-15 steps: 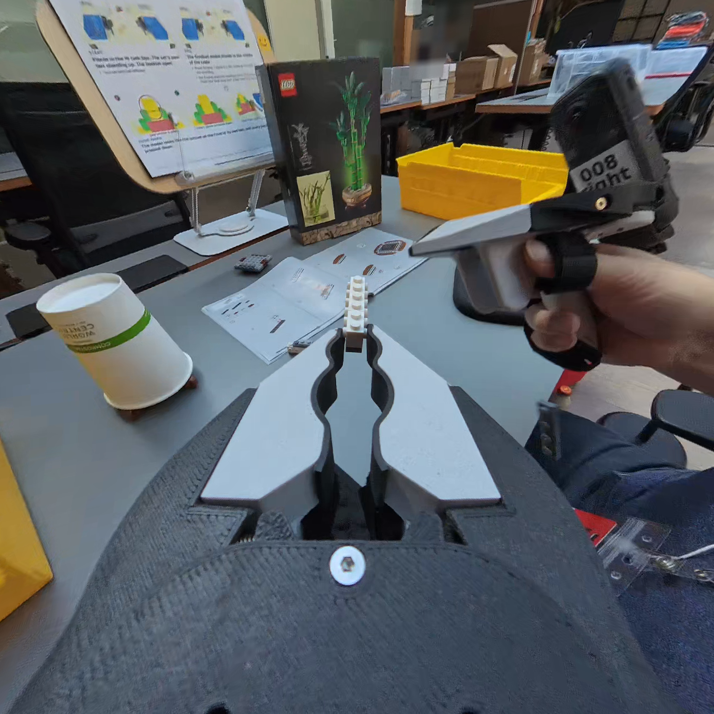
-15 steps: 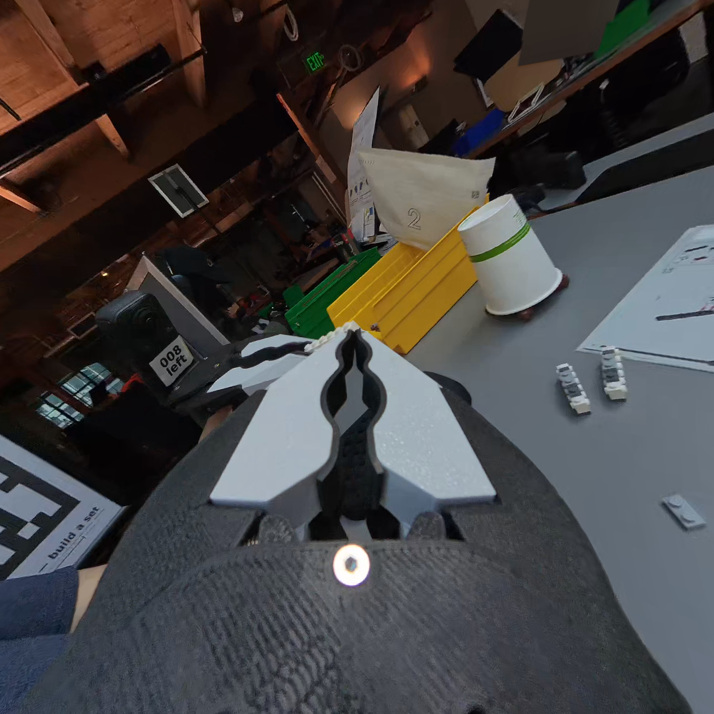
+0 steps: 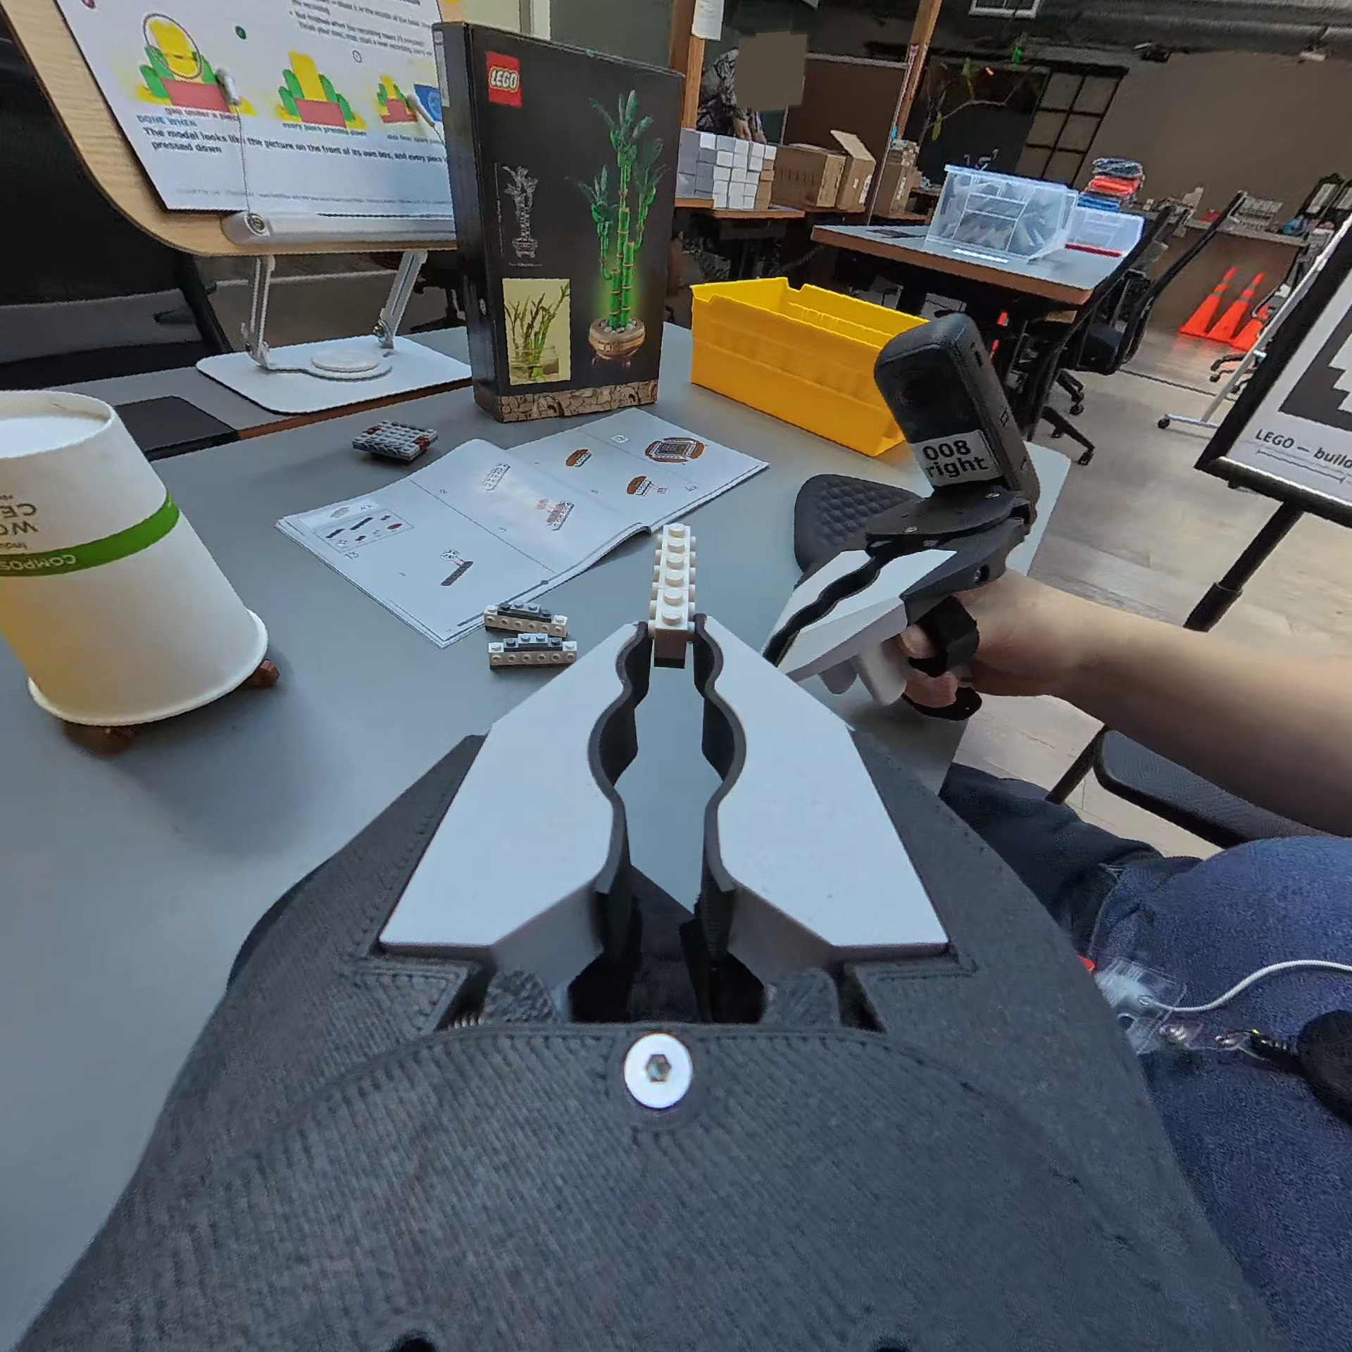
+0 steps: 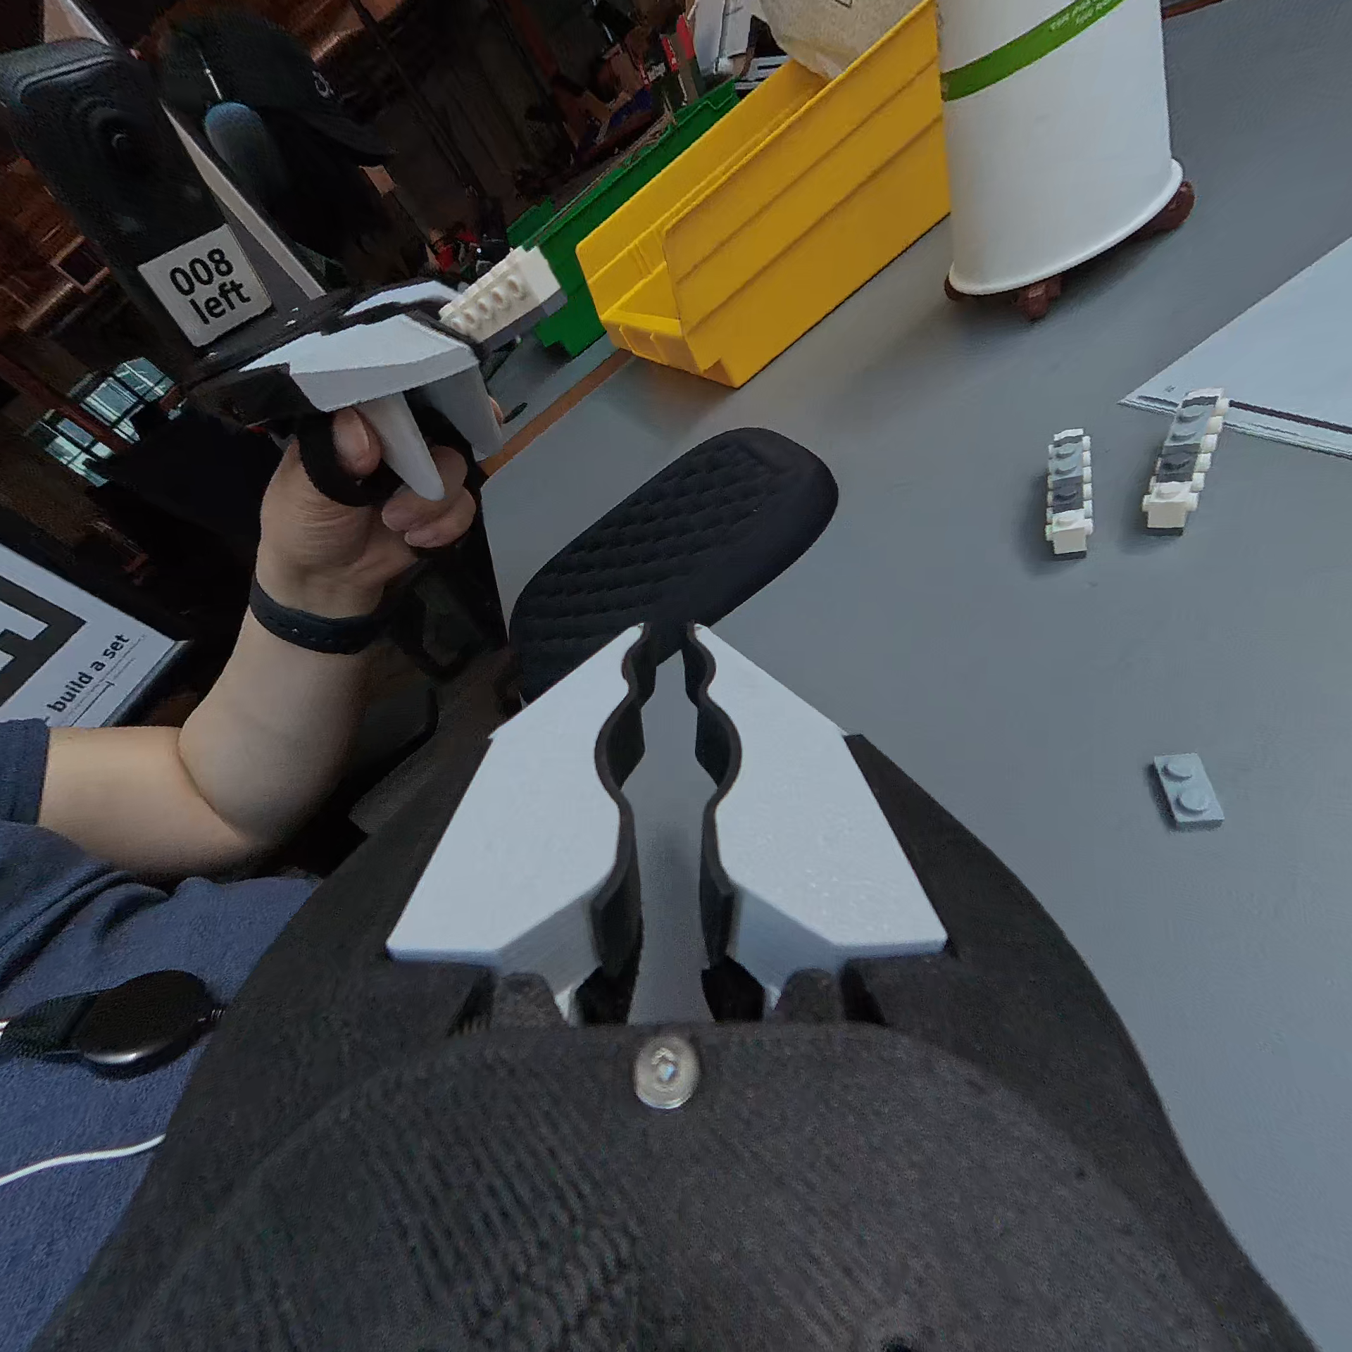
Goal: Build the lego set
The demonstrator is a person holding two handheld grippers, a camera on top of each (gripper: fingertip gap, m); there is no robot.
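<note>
Left gripper point(image 3: 671, 635): two pale grey wedge-shaped fingers with wavy black inner pads, set in a black ribbed, woven-looking housing.
Screw point(image 3: 657, 1070): silver hex-socket head on a round washer, centred on the housing below the fingers.
Right gripper point(image 4: 666, 638): same build, grey fingers, black scalloped pads, silver screw.
Camera point(image 3: 949, 404): black rounded block on top of the right gripper, carrying a white label.
Handle loop point(image 3: 944, 638): black strap around the finger at the pale grey grip.
Wristband point(image 4: 316, 628): black.
Sleeve point(image 4: 22, 768): dark blue.
Cable point(image 3: 1258, 977): thin, white, lying across blue clothing.
</note>
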